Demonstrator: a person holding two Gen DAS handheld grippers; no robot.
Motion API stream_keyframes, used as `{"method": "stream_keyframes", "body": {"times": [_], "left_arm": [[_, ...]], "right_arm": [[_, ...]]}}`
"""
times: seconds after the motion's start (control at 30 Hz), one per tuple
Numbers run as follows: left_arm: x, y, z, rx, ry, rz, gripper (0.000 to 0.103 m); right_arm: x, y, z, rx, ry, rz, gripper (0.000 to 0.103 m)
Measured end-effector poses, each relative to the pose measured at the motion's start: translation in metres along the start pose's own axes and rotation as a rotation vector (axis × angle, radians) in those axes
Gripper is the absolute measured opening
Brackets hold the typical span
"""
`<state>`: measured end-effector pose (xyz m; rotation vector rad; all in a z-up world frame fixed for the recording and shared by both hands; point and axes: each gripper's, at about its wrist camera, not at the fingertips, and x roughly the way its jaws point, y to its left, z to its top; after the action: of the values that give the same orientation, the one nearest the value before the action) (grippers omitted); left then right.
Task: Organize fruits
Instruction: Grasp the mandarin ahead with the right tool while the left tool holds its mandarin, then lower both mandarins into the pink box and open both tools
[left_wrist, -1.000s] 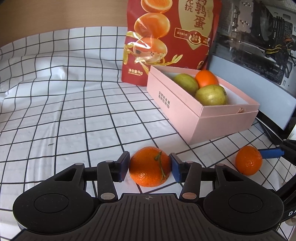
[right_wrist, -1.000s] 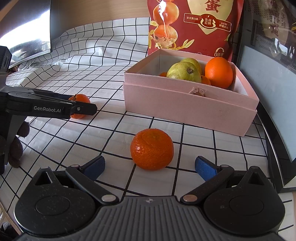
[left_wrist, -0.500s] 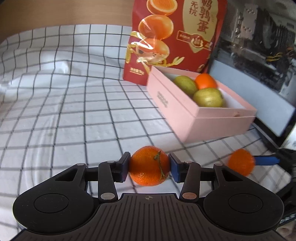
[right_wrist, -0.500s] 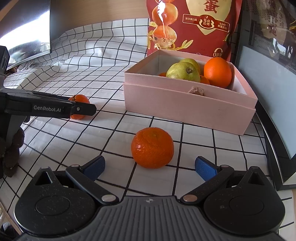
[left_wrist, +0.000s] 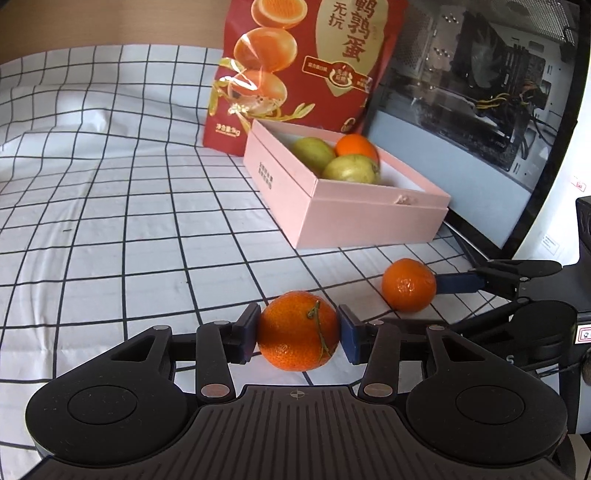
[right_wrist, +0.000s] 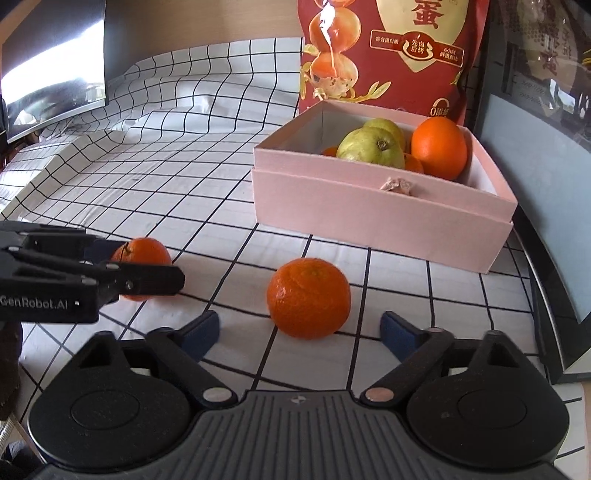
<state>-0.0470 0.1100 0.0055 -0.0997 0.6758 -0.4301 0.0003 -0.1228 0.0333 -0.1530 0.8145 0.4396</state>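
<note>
White checked cloth is covering the tabletop (left_wrist: 110, 221). The left hand-held gripper (left_wrist: 298, 332) is squeezing a round orange mandarin (left_wrist: 298, 330) by its sides. It looks soft, so gentle squeezing seems best. The right hand-held gripper (right_wrist: 299, 326) is waiting open around another mandarin (right_wrist: 308, 297) near the pink cardboard box (right_wrist: 369, 218).

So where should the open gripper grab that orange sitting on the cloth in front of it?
Probably around its widest middle. The loose tangerine sits on the checked cloth, round with nothing touching it, and the right gripper is open with a blue finger on either side. Come in low and straight from the near side, then squeeze its left and right cheeks, as the left gripper holds its tangerine.
</note>
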Motion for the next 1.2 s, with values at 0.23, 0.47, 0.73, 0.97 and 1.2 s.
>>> {"method": "stream_keyframes", "body": {"times": [0.23, 0.47, 0.73, 0.97, 1.2], "left_arm": [[0.0, 0.001, 0.0, -0.004, -0.002, -0.003, 0.05], [-0.001, 0.002, -0.001, -0.013, -0.007, -0.009, 0.05], [-0.002, 0.003, -0.001, -0.02, -0.009, -0.009, 0.05], [-0.006, -0.01, 0.009, -0.006, -0.04, -0.034, 0.05], [-0.005, -0.026, 0.085, -0.007, -0.141, -0.072, 0.05]], "right_arm": [[-0.002, 0.003, 0.004, -0.017, -0.003, 0.012, 0.062], [-0.005, -0.008, 0.011, 0.029, 0.007, 0.017, 0.045], [-0.013, -0.022, 0.004, 0.055, 0.014, -0.004, 0.045], [-0.048, -0.032, -0.003, 0.058, -0.033, -0.032, 0.044], [-0.078, -0.037, 0.026, 0.027, -0.158, -0.086, 0.044]]}}
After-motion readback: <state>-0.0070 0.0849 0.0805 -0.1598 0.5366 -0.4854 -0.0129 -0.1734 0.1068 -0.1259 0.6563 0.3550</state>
